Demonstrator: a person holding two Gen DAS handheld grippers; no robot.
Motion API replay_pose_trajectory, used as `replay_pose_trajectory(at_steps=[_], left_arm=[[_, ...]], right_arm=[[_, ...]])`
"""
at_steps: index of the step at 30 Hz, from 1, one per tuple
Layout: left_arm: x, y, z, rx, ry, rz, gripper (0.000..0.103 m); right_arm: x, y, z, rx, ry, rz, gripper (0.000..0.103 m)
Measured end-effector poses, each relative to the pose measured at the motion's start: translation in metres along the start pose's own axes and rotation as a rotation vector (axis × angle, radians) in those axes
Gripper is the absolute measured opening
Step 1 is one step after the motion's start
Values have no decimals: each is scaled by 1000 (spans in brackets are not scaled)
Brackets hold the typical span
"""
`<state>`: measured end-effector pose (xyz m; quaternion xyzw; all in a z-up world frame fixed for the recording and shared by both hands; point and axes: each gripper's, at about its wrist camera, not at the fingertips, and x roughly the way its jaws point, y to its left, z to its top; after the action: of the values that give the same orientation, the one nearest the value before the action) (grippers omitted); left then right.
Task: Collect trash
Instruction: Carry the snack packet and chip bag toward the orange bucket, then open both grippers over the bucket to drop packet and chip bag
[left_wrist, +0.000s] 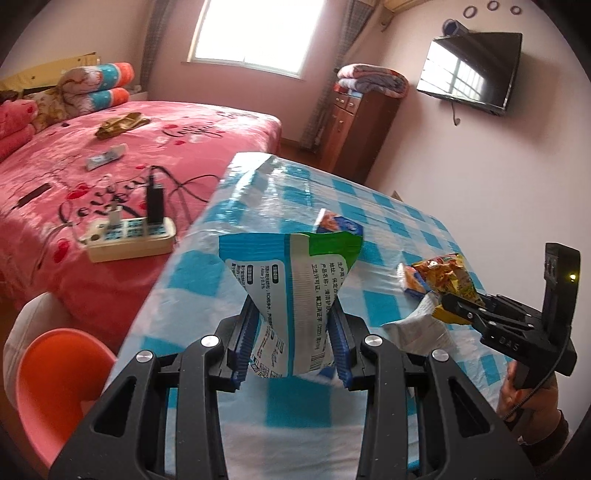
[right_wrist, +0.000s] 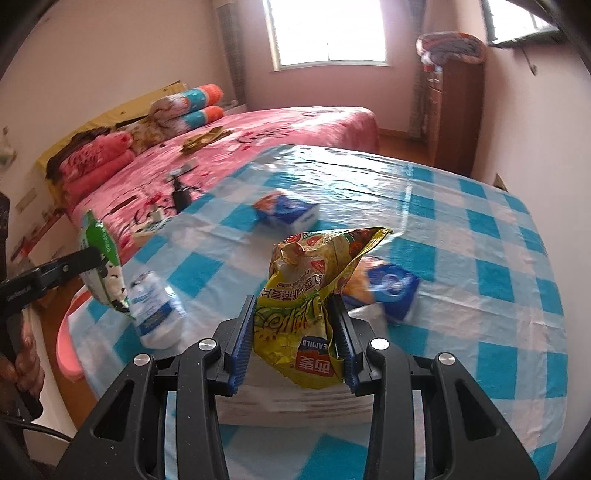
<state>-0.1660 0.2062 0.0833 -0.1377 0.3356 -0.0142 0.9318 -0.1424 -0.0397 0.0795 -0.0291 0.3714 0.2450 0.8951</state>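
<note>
**Both grippers loaded above the checked table**

Left wrist view: the left gripper (left_wrist: 291, 332) is clenched on a white, blue and green wet-wipe packet (left_wrist: 291, 291), held above the blue-and-white checked table (left_wrist: 406, 229). Right of it, the right gripper (left_wrist: 452, 306) clutches a yellow snack bag (left_wrist: 452, 277). Left of the table, a pink bed (left_wrist: 184, 136) carries a power strip (left_wrist: 129, 240); a television (left_wrist: 469, 70) hangs on the wall beyond the table.

Right wrist view: the right gripper (right_wrist: 295, 332) pinches the yellow snack bag (right_wrist: 310, 295) over the table (right_wrist: 480, 240). Two blue tissue packs (right_wrist: 288, 210) lie on the cloth, a white packet (right_wrist: 155, 310) at its left edge. A window (right_wrist: 328, 29) glows beyond the bed (right_wrist: 258, 140).
</note>
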Motion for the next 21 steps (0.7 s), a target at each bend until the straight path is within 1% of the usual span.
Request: replay_pose_trajectory(at_steps=[8, 14, 21], left_arm=[[-28, 37, -13, -39, -29, 98, 39], [-43, 70, -28, -80, -24, 177, 39], [-55, 109, -47, -142, -6, 235, 39]], right_arm=[[6, 51, 1, -101, 21, 69, 41], [13, 102, -1, -207, 40, 134, 41], [24, 163, 0, -338, 68, 214, 41]])
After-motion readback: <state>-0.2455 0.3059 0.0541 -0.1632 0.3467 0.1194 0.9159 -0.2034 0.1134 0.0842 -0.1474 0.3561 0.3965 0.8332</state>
